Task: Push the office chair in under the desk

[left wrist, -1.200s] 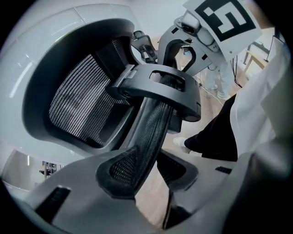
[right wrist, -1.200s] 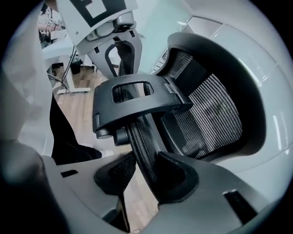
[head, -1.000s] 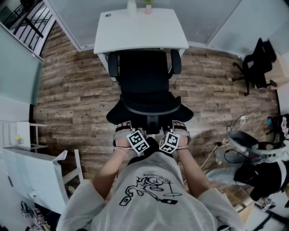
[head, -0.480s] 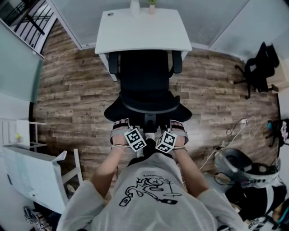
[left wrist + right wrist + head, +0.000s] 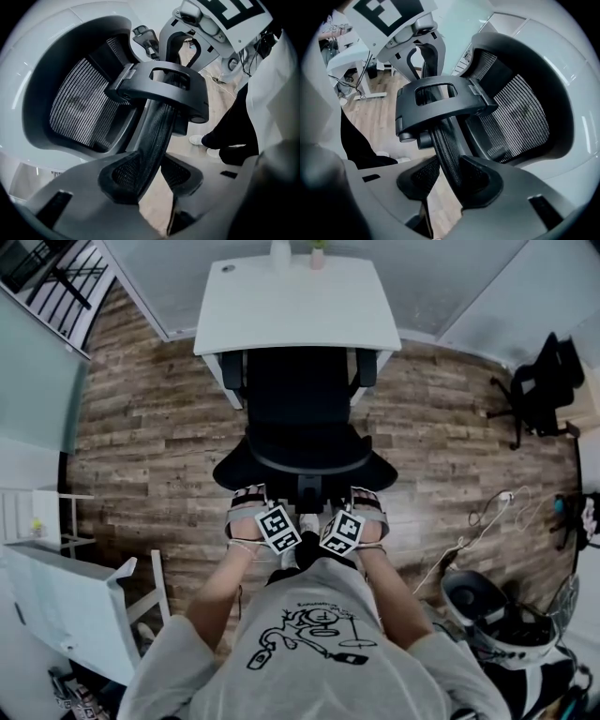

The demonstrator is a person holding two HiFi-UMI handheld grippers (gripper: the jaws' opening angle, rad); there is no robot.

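The black mesh office chair (image 5: 302, 418) faces the white desk (image 5: 298, 306), its seat front and armrests at the desk's near edge. I stand behind it with both grippers on the wide headrest (image 5: 305, 470). My left gripper (image 5: 247, 505) is shut on the headrest's mesh rim (image 5: 157, 131), which runs between its pads (image 5: 119, 176). My right gripper (image 5: 369, 506) is shut on the same rim (image 5: 445, 150) from the other side, the mesh lying against its pads (image 5: 480, 180). In each gripper view the chair's backrest (image 5: 82, 105) (image 5: 520, 117) and the other gripper's marker cube show beyond.
A second black chair (image 5: 539, 390) stands at the right. White furniture (image 5: 66, 606) is at the lower left. Cables (image 5: 478, 521) and a rounded grey object (image 5: 492, 620) lie on the wooden floor at the lower right. A bottle (image 5: 280, 251) and small plant (image 5: 317, 251) stand at the desk's far edge.
The chair has rolled toward the desk, its armrests now at the desk's edge. Both grippers moved forward with it, still on the headrest.
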